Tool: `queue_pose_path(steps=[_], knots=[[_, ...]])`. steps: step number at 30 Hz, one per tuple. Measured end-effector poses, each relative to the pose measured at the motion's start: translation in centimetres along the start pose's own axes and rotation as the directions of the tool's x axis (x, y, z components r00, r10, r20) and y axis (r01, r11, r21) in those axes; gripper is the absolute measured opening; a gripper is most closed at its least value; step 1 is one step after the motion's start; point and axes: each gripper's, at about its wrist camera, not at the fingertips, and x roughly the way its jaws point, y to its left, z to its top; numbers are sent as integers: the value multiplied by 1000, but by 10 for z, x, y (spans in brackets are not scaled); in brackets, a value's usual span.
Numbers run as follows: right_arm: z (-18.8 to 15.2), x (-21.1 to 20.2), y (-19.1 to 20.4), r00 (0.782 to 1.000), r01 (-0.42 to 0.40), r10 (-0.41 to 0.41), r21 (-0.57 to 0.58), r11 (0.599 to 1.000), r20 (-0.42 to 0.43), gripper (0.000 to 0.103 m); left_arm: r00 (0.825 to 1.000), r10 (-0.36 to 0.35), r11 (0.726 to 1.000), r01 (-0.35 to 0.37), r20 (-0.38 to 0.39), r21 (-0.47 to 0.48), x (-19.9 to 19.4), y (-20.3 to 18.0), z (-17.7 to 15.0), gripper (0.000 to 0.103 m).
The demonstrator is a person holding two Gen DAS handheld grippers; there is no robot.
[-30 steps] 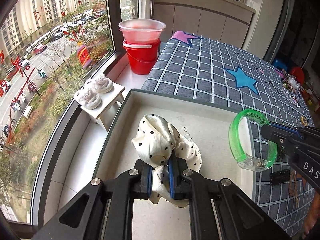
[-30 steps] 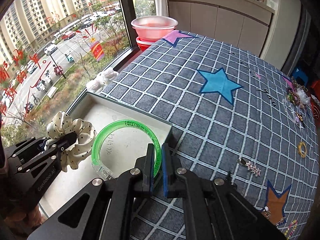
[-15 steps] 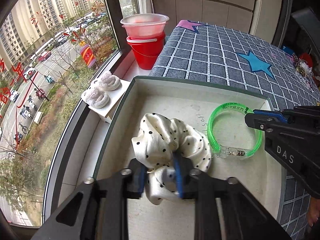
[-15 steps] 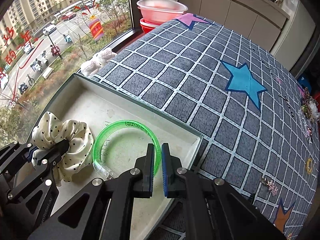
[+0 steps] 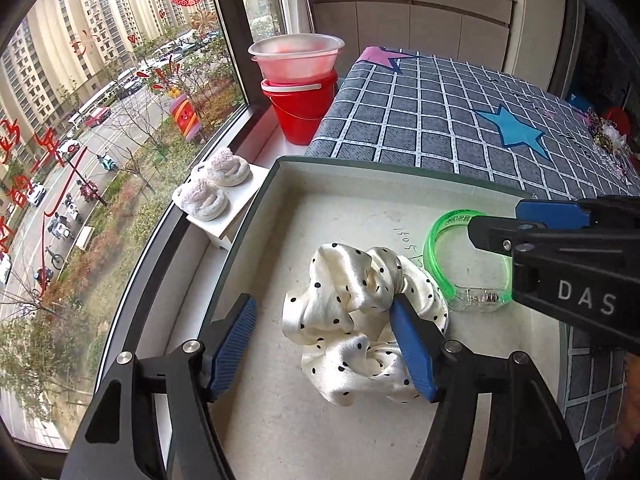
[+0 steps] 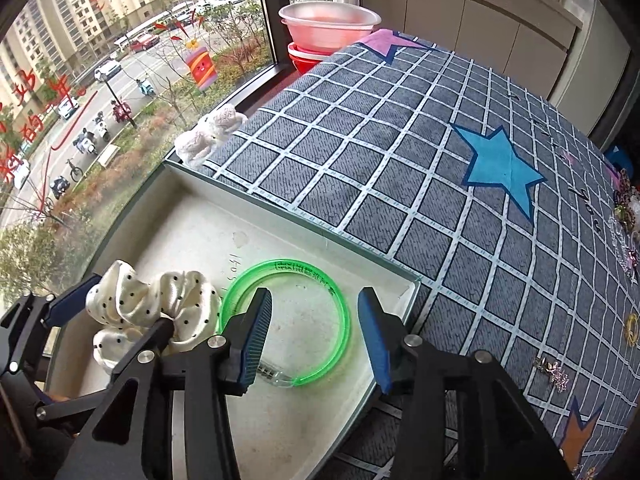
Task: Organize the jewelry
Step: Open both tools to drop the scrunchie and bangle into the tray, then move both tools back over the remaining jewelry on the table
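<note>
A white polka-dot scrunchie (image 5: 360, 320) lies in the shallow white tray (image 5: 352, 172). My left gripper (image 5: 320, 336) is open around it, its right finger touching the cloth. A green bangle (image 6: 288, 320) lies flat in the tray beside the scrunchie (image 6: 148, 304). My right gripper (image 6: 316, 332) is open just above the bangle, fingers on either side of its right half. In the left wrist view the bangle (image 5: 436, 256) is partly hidden by the right gripper (image 5: 520, 232). The tray's rim shows in the right wrist view (image 6: 304, 220).
The tray sits on a grey checked cloth with stars (image 6: 440, 152). More jewelry lies at the cloth's right edge (image 6: 624, 232); a gold ring (image 6: 631, 328) and a sparkly clip (image 6: 554, 372) lie nearer. A red bucket with pink basin (image 5: 300, 92) and white slippers (image 5: 212, 188) stand by the window.
Both grippers have opened. The left has let go of the scrunchie and the right has let go of the bangle; both things now lie in the tray.
</note>
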Motion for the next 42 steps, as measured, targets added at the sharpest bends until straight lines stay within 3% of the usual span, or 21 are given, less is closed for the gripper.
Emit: queue_pose_path(steps=[1, 3, 12, 13, 15, 27, 32, 38, 42], knots=[[0, -5, 0, 1000, -7, 7, 3, 1000, 9, 51, 1000, 0, 1000, 0, 2, -1, -2, 0, 0, 76], [1, -17, -1, 1000, 1, -1, 15, 1000, 26, 64, 1000, -7, 1000, 7, 3, 1, -6, -1, 0, 76], [-14, -69, -31, 995, -32, 23, 97, 995, 94, 80, 999, -39, 999, 39, 25, -8, -27, -1, -3, 76], [-17, -73, -34, 995, -27, 17, 102, 994, 100, 80, 998, -50, 999, 50, 33, -9, -31, -2, -4, 76], [-25, -83, -41, 994, -36, 23, 118, 992, 110, 82, 997, -62, 998, 62, 47, -12, -40, -3, -7, 103], [-87, -134, -81, 981, -107, 66, 223, 969, 184, 87, 989, -108, 994, 105, 100, 36, -92, -37, -26, 103], [-122, -159, -105, 964, -137, 60, 290, 947, 260, 88, 980, -181, 982, 175, 88, 71, -111, -60, -34, 103], [-162, -185, -141, 941, -151, 15, 381, 912, 339, 88, 971, -225, 966, 210, 85, 152, -130, -104, -48, 103], [-188, -192, -166, 960, -111, -18, 436, 893, 281, 89, 963, -264, 948, 247, 62, 201, -138, -131, -59, 103]])
